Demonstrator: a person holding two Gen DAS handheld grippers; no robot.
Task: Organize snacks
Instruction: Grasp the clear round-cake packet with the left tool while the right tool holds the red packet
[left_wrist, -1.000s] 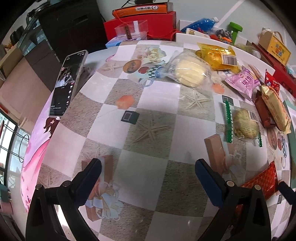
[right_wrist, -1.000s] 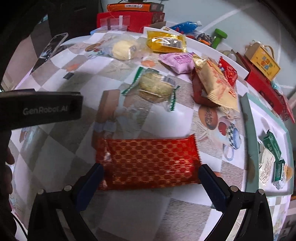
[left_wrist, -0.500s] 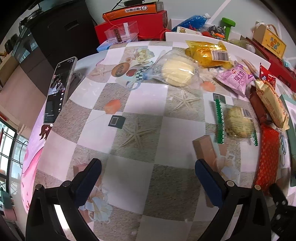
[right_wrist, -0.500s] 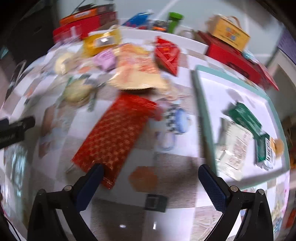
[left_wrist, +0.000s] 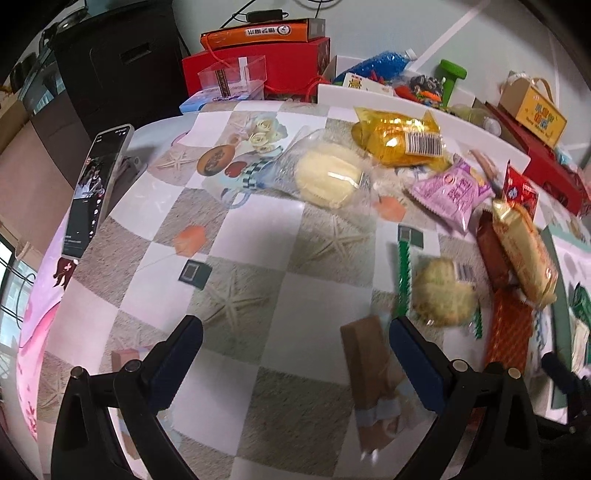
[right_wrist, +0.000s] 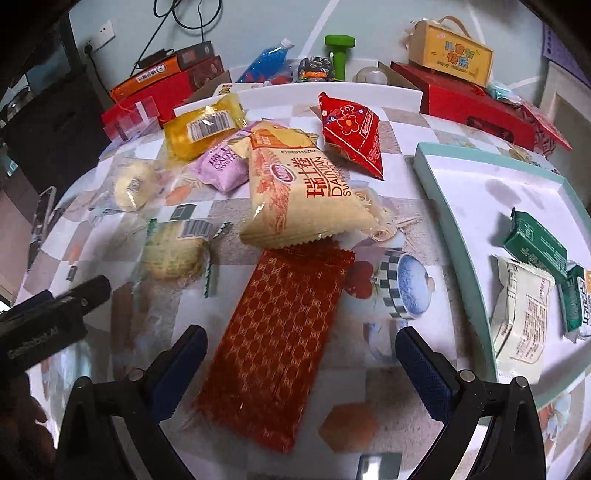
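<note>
Red foil with a gold honeycomb print wraps the long snack bar (right_wrist: 275, 343) that lies flat on the tabletop (right_wrist: 373, 417), running lengthwise away from the right claw (right_wrist: 301, 365). Its near end sits between the two blue-padded fingers, which stand wide apart and touch nothing. The far end is tucked just under the edge of a cream Swiss-roll packet (right_wrist: 299, 199).

The bar looks light and fairly stiff along its length, but the foil is likely slick and crinkly — a grip on the crimped end seal would probably slip or tear. Taking it across the narrow width, a little in from the near end, seems the safer hold; the cream packet resting on the far tip may drag as the bar comes free.

To the right, a white tray with a pale green rim (right_wrist: 454, 236) already holds a green packet (right_wrist: 535, 243) and a white packet (right_wrist: 521, 314), so it appears to be the destination.

Further left lie a round cookie in a clear green-edged wrapper (left_wrist: 441, 291), a purple packet (left_wrist: 452, 192) and a yellow packet (left_wrist: 397, 138). The left claw (left_wrist: 295, 350) hovers over bare checked tabletop, fingers spread and empty. A phone (left_wrist: 94, 192) leans at the far left edge.
</note>
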